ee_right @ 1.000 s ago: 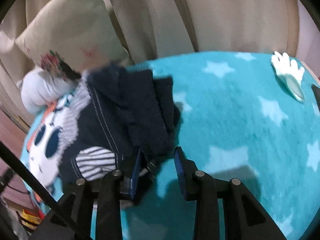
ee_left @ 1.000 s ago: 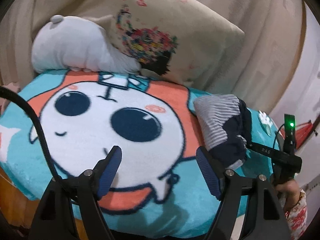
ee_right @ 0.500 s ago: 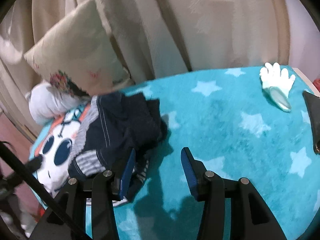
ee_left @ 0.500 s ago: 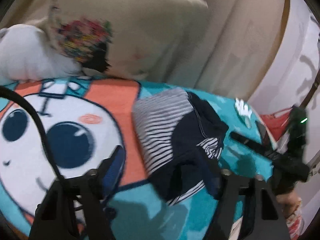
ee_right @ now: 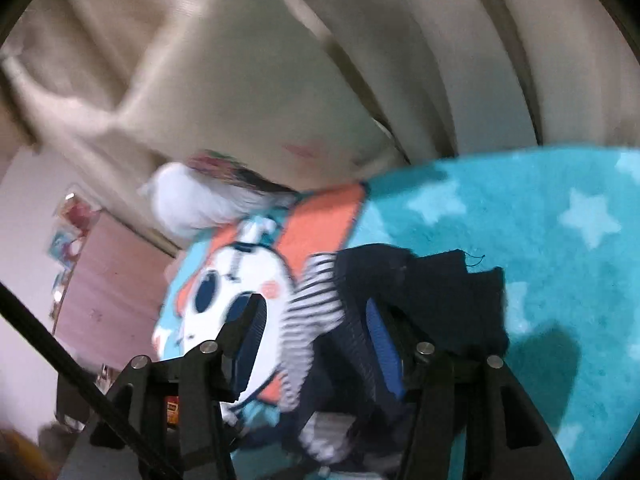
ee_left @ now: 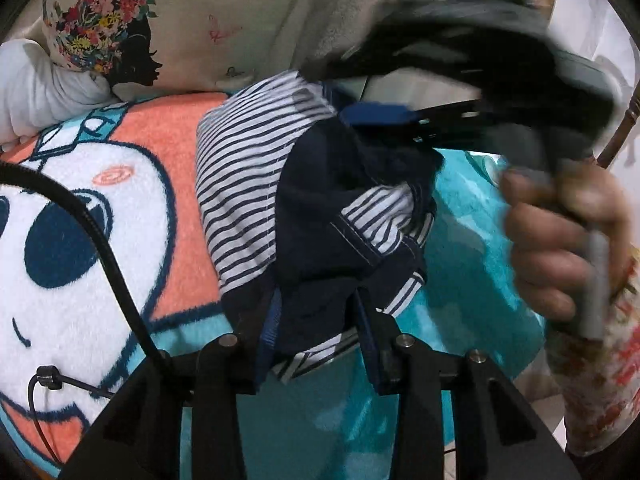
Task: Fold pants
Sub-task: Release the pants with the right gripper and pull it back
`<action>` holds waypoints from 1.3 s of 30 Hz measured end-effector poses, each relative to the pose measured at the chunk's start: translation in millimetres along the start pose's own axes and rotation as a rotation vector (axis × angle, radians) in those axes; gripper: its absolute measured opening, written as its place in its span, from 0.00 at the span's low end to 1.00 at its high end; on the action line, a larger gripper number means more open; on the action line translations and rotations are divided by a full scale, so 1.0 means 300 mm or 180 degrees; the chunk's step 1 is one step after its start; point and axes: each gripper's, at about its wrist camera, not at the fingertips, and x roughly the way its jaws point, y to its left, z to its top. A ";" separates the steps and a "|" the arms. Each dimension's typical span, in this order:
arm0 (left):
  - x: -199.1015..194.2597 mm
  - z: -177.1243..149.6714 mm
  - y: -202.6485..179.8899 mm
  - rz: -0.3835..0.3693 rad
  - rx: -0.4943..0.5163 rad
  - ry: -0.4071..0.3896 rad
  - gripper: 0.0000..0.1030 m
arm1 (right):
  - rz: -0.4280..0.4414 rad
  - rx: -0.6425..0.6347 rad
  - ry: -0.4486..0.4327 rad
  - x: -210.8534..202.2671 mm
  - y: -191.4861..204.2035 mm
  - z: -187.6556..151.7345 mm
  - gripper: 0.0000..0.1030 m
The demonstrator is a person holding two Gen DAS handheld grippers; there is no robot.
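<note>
The pants (ee_left: 312, 208) are a crumpled heap of navy cloth with navy-and-white striped lining, lying on a teal cartoon blanket (ee_left: 120, 216). My left gripper (ee_left: 316, 320) has its blue-padded jaws around the near edge of the heap, the cloth bunched between them. My right gripper (ee_right: 316, 332) is over the far side of the pants (ee_right: 432, 292), jaws apart with striped and navy cloth between them; it shows blurred at the top right of the left wrist view (ee_left: 460, 60), held by a hand (ee_left: 560, 240).
A beige cushion (ee_left: 192, 32) with a floral print and a white pillow (ee_left: 36, 84) lie at the head of the blanket. Beige curtains (ee_right: 400, 60) hang behind. The teal star-patterned part of the blanket (ee_right: 560, 220) stretches to the right.
My left gripper has moved right onto the pants and narrowed around their near edge. My right gripper has swung over the heap from the other side, jaws spread wider.
</note>
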 end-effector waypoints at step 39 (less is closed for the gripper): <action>-0.380 -0.080 0.267 0.0689 -0.0493 -0.0850 0.66 | -0.0700 0.0239 -0.0667 -0.145 -0.101 -0.296 0.76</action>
